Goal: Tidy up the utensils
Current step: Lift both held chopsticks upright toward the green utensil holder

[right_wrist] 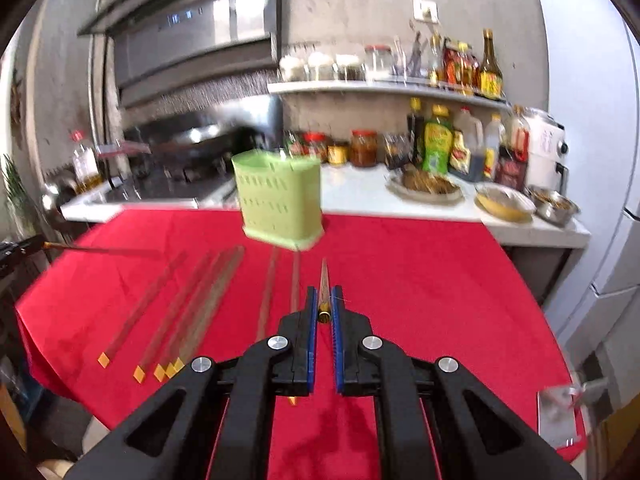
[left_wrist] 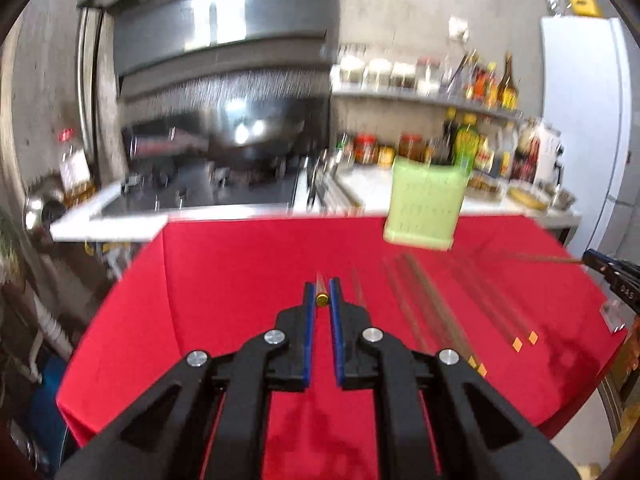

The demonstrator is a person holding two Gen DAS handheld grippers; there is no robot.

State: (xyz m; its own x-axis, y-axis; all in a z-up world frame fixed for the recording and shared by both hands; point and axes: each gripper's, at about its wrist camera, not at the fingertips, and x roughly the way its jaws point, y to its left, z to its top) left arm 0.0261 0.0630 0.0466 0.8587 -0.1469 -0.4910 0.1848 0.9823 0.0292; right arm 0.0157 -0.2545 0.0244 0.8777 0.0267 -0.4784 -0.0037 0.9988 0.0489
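A green slotted utensil holder [left_wrist: 424, 204] [right_wrist: 280, 204] stands at the far side of a red tablecloth [left_wrist: 240, 280] [right_wrist: 420, 280]. Several brown chopsticks with orange ends [left_wrist: 432, 312] [right_wrist: 192, 304] lie on the cloth in front of it. My left gripper [left_wrist: 322, 292] is shut on one chopstick [left_wrist: 321, 299], held above the cloth and pointing forward. My right gripper [right_wrist: 325, 300] is shut on another chopstick [right_wrist: 324, 280], its tip aimed toward the holder. Each gripper shows at the edge of the other's view, the right one [left_wrist: 612, 276] and the left one [right_wrist: 16, 252], with its chopstick.
Behind the table runs a white counter [right_wrist: 360, 196] with sauce bottles, jars and food dishes [right_wrist: 504, 200]. A stove with a wok [left_wrist: 256, 136] sits at the left. A white fridge [left_wrist: 588, 120] stands at the right. A clear plastic piece [right_wrist: 560, 412] lies at the table's right edge.
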